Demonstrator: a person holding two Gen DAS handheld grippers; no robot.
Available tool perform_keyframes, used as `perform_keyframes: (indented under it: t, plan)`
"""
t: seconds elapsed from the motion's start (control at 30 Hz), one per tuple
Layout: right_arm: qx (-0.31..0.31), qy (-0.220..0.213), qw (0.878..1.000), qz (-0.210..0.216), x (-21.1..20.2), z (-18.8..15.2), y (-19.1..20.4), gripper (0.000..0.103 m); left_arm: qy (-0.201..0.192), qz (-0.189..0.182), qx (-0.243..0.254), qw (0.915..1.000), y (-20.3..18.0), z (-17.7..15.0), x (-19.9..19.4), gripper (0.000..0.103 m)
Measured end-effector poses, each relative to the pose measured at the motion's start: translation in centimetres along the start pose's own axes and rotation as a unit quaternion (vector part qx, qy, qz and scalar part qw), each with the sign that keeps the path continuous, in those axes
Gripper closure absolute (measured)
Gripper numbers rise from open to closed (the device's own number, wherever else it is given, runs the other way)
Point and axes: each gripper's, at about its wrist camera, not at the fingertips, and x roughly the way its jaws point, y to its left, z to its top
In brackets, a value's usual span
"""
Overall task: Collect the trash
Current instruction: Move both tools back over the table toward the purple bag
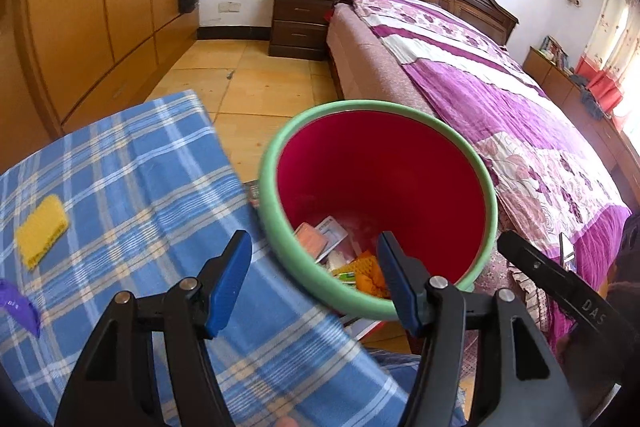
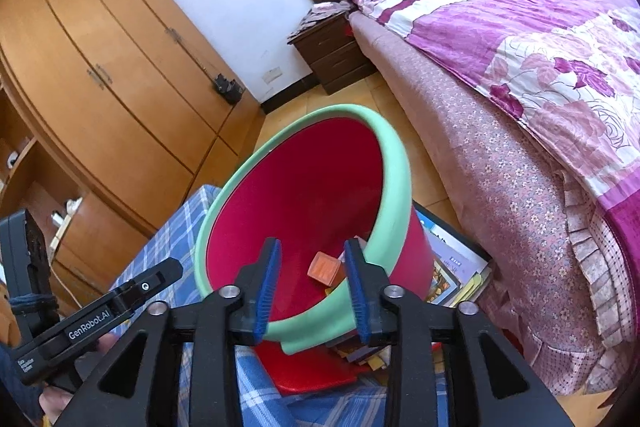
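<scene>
A red bin with a green rim [image 1: 272,163] stands beside a table draped in blue plaid cloth [image 1: 132,171]. Several packets and wrappers [image 1: 332,239] lie at its bottom. My left gripper [image 1: 312,279] is open and empty, hovering over the bin's near rim and the table edge. On the cloth to its left lie a yellow sponge [image 1: 40,231] and a purple wrapper [image 1: 18,307]. My right gripper [image 2: 313,283] is open above the bin's rim [image 2: 396,155]. An orange packet [image 2: 324,267] shows between its fingers inside the bin, clear of both pads.
A bed with a purple floral quilt [image 1: 500,115] runs close along the bin's right side. A stack of books [image 2: 456,267] lies on the floor between them. A dark nightstand [image 1: 300,23] and a wooden wardrobe [image 1: 100,7] stand beyond on the tiled floor.
</scene>
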Motion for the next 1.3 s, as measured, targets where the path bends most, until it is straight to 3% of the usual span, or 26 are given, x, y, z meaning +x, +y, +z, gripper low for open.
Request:
perform_keyframes:
  t: [0.07, 0.67, 0.93, 1.03, 1.3]
  plan:
    - [-0.003, 0.0, 1.0, 0.0, -0.2, -0.2, 0.3, 0.048, -0.005, 0.008, -0.007, 0.9999, 0.9, -0.5, -0.8, 0.033]
    - [-0.044, 0.029, 0.999, 0.005, -0.2, -2.5, 5.1, 0.033, -0.037, 0.093, -0.055, 0.9935, 8.7, -3.1, -6.1, 0.026]
    - [-0.065, 0.048, 0.997, 0.011, 0.4, -4.0, 7.6, 0.032, -0.04, 0.126, -0.085, 0.9876, 13.3, -4.4, -8.0, 0.026]
    - [-0.071, 0.058, 0.996, 0.012, 0.7, -4.6, 8.5, 0.032, -0.035, 0.146, -0.09, 0.9845, 15.1, -4.9, -8.4, 0.019]
    - [-0.088, 0.075, 0.993, 0.01, 1.7, -5.8, 10.5, 0.032, -0.012, 0.184, -0.116, 0.976, 20.2, -6.3, -8.4, 0.018]
